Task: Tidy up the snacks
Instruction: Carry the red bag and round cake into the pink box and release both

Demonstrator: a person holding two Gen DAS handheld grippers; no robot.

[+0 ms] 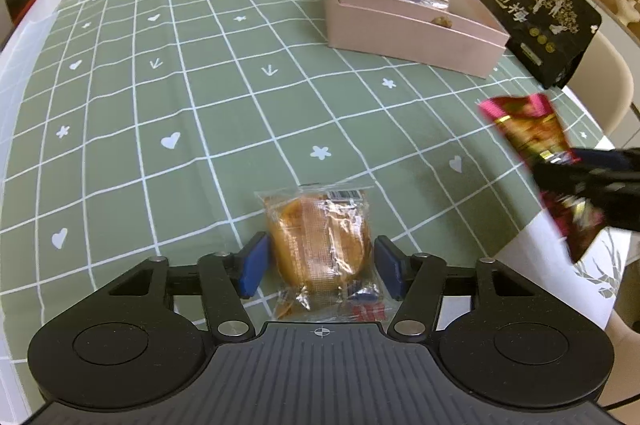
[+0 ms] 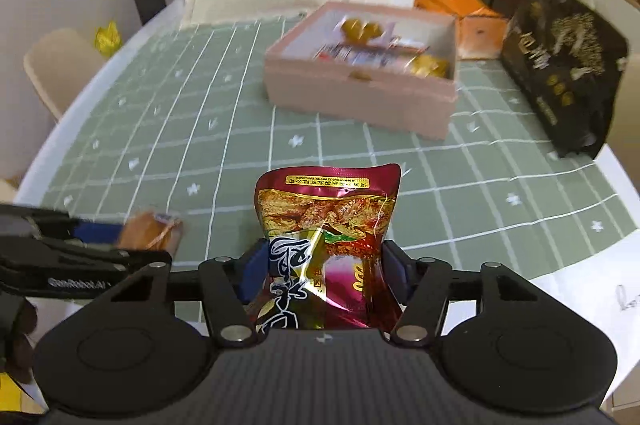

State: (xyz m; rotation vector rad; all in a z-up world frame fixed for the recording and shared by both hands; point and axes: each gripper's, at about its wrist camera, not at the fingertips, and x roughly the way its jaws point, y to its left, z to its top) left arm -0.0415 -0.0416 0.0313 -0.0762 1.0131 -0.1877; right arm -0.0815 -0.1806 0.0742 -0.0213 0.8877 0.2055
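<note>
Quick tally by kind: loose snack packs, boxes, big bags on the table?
Loose snack packs: 2, the red pouch in the right gripper and the clear-wrapped cake between the left gripper fingers
Boxes: 2, pink box, orange box
Big bags: 1, black bag
Total: 5

The left gripper (image 1: 320,267) stands low over the green checked tablecloth (image 1: 160,105) with its blue pads (image 1: 253,267) on both sides of a clear-wrapped pastry (image 1: 322,249); the pads are just beside the wrapper, and contact cannot be told; at the right edge the right gripper (image 1: 592,181), blurred, holds a red snack packet (image 1: 536,161) above the cloth; further back a pink box (image 1: 404,33) contains small snacks; a black bag (image 1: 540,13) stands just beside it.
</note>
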